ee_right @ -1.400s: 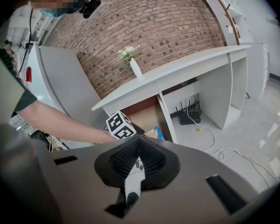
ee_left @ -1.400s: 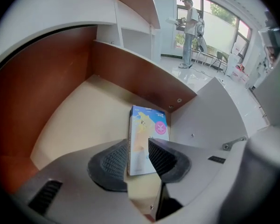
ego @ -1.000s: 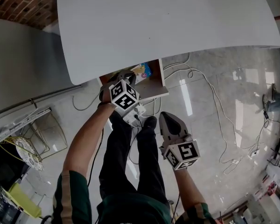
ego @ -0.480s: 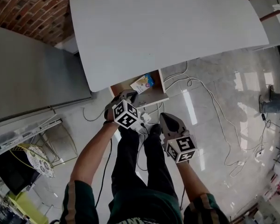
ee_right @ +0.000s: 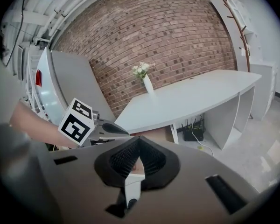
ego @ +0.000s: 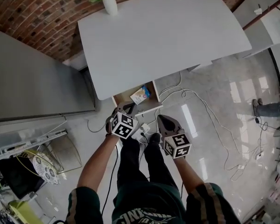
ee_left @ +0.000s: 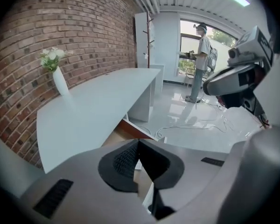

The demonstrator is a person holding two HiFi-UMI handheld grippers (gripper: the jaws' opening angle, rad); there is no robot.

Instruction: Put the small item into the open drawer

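A small blue and yellow packet (ego: 141, 94) lies inside the open wooden drawer (ego: 151, 107) under the white table (ego: 163, 36). My left gripper (ego: 126, 106) is just in front of the drawer's front edge, shut, with nothing between its pads. In the left gripper view the left gripper (ee_left: 138, 142) points over the drawer (ee_left: 113, 137). My right gripper (ego: 161, 118) hangs to the right of the drawer above the floor, also shut and empty. The right gripper view shows the right gripper (ee_right: 138, 142) with its jaws together and the left gripper (ee_right: 124, 132) beside it.
A white vase of flowers (ego: 109, 3) stands on the table's far corner. White cables (ego: 210, 111) and a power strip (ego: 144, 127) lie on the glossy floor. A grey cabinet (ego: 32, 78) stands at the left. A person (ee_left: 203, 59) stands far off by the window.
The left gripper has drawn back from the drawer toward my body. The head view has pulled back, so the whole table and the brick wall now show. The packet stays in the drawer.
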